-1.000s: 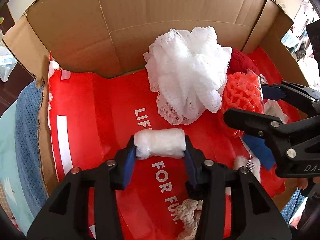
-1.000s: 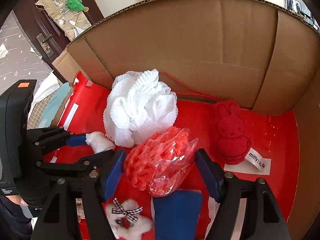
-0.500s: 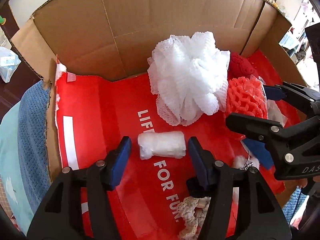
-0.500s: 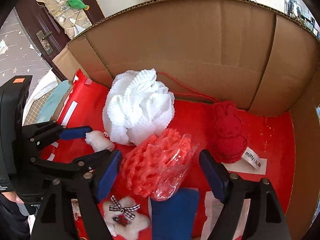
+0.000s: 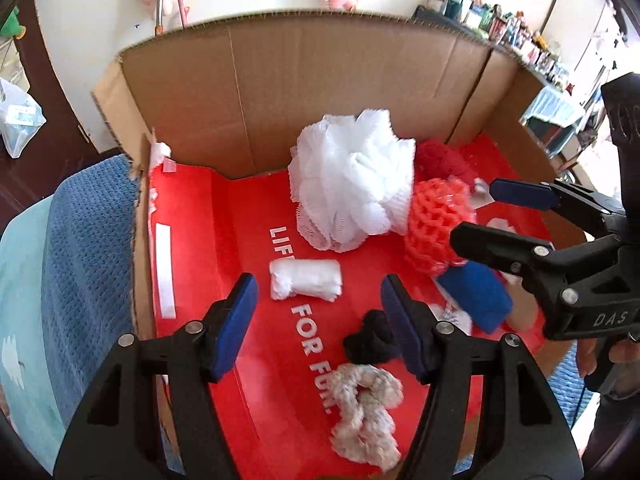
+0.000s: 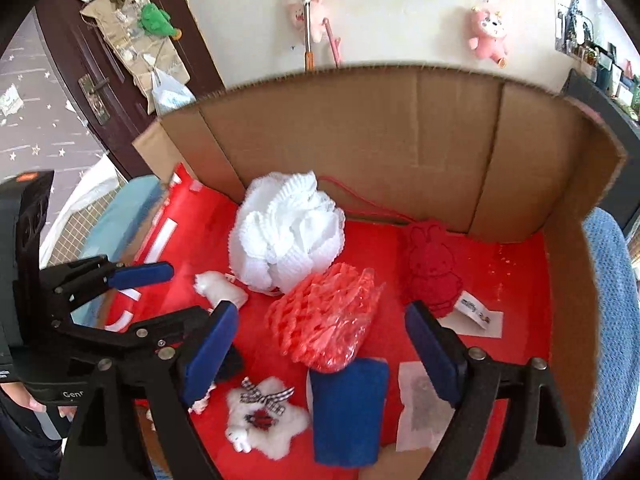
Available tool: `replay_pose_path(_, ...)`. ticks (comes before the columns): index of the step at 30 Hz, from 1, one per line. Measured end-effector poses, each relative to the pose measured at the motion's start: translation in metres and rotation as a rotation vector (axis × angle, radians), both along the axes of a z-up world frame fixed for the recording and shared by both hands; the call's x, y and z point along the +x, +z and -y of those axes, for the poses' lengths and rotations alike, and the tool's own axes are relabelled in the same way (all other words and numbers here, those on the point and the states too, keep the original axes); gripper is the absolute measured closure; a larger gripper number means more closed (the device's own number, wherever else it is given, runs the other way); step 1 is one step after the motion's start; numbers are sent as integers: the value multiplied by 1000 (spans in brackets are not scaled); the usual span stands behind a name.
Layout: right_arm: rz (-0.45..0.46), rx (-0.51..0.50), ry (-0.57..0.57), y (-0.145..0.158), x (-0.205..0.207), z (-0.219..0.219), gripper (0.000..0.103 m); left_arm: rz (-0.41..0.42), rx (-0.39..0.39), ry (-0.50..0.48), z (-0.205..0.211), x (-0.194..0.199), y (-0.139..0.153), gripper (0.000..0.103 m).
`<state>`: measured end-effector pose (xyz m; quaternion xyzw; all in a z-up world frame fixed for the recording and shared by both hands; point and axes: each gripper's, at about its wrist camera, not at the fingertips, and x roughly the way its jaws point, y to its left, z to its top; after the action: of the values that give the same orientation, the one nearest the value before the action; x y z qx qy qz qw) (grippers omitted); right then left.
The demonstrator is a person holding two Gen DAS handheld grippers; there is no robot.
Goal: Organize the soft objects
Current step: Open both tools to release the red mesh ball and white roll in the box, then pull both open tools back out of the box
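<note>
Left wrist view: white roll (image 5: 306, 279) lying free on red liner (image 5: 256, 216) of cardboard box (image 5: 320, 92), just ahead of left gripper (image 5: 316, 300). Jaws just been opening, moderately wide, nothing btwn. Right gripper (image 6: 320, 340) wide too, over orange mesh (image 6: 324, 324), not touching. Best to lift straight, w/o snagging white pouf (image 5: 352, 184).
</note>
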<state>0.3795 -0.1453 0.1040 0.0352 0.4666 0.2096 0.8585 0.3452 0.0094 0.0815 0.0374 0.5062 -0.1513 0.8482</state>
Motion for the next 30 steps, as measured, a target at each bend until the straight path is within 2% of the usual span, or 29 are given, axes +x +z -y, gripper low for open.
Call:
replay_pose_path(3, 40, 11, -19, 15, -15, 7, 10, 27, -27, 8, -5, -15, 10, 28)
replay_pose_path(7, 116, 6, -52, 35, -40, 19, 5, 99, -50, 27, -21, -31, 27, 28)
replay_pose_path(13, 229, -21, -94, 58, -81, 33, 0, 187, -81, 33, -20, -69, 43, 28)
replay_pose_path(17, 296, -40, -132, 65, -108, 43, 0, 250, -103, 47, -13, -90, 52, 17)
replay_pose_path(20, 320, -43, -160, 62, -121, 49, 0, 318, -107, 73, -9, -105, 62, 16)
replay_pose_path(23, 345, -58, -195, 51, -131, 54, 0, 390, -79, 96, -4, -119, 64, 15)
replay_pose_path(30, 412, -143, -249, 10, -137, 51, 0, 459, -95, 136, 4, -125, 37, 14)
